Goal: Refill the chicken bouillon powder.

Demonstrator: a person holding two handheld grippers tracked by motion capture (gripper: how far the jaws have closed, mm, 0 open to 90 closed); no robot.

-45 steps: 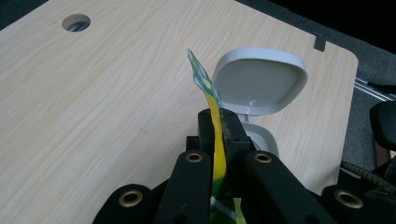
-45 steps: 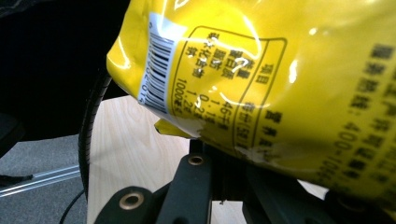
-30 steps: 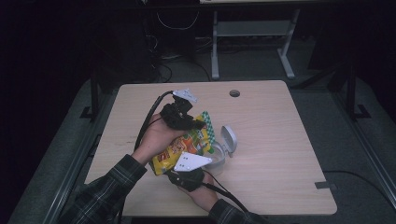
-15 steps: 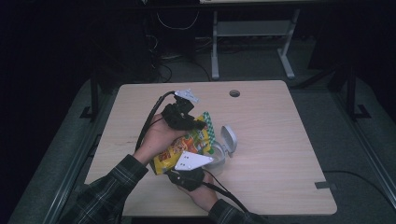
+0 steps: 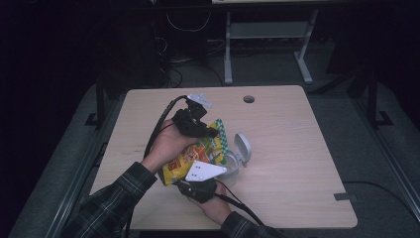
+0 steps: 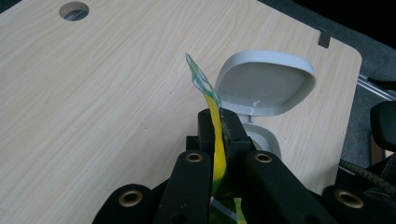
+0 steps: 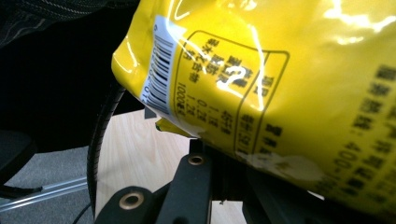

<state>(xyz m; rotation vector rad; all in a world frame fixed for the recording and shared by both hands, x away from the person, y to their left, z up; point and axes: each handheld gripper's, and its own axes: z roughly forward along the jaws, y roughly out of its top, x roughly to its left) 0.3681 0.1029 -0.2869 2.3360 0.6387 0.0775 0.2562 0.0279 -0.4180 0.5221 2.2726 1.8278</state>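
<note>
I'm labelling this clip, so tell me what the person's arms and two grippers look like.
Both sleeves are dark plaid flannel. The left gripper and right gripper are black, each topped by a grey three-cornered plate and trailing a black cable. The jaws show brass-ringed holes.

A yellow snack bag [image 5: 194, 157] is held above a light wooden table [image 5: 297, 148] between two grippers. The left gripper [image 5: 210, 131], black with a grey plate on top, is clamped on the bag's upper edge, where a green-and-white checked strip is seen. The right gripper [image 5: 208, 171], topped by a white three-cornered plate, is closed on the bag's lower part. Just beside the bag, to its right, a small grey container [image 5: 238, 157] is seen with its hinged lid standing open. Plaid sleeves are seen at the bottom edge. A round cable hole [image 5: 248, 99] is set near the table's far edge.
</note>
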